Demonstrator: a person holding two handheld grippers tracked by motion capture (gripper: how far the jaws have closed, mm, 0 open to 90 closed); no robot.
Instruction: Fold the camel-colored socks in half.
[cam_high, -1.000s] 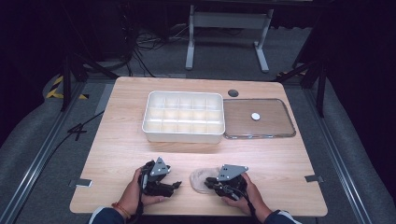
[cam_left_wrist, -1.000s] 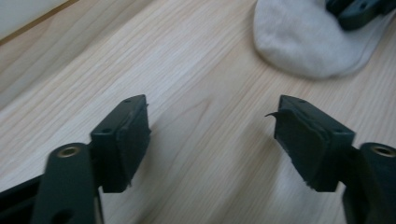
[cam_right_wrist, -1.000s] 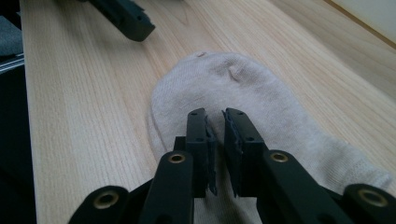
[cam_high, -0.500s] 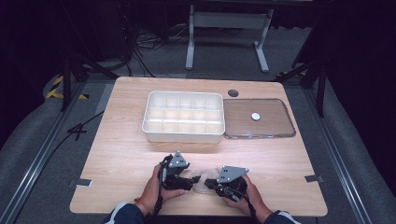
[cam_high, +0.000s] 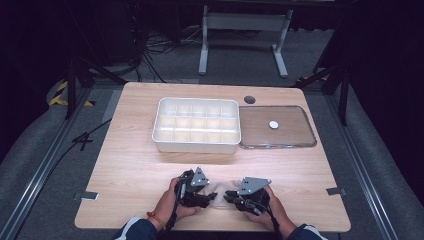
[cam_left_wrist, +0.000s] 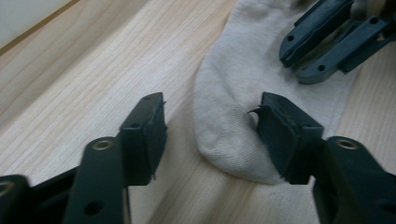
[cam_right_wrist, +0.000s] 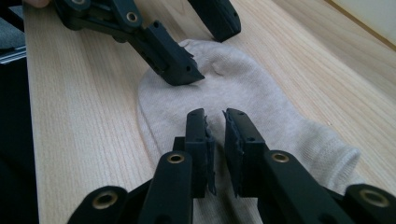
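Left gripper (cam_high: 212, 197) nearer; one sock (cam_left_wrist: 243, 93), two grippers.

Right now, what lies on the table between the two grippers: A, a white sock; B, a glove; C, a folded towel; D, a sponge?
A: the sock, with its ribbed weave and rounded toe, lies flat on the table between the left gripper and the right gripper.

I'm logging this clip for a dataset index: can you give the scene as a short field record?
item: pale beige knit sock, flat on the light wooden table
left gripper: jaws just closing, astride the sock's rounded end, one pad touching
right gripper: nearly shut, pinching sock fabric
behind: white plastic compartment box, clear flat lid beside it
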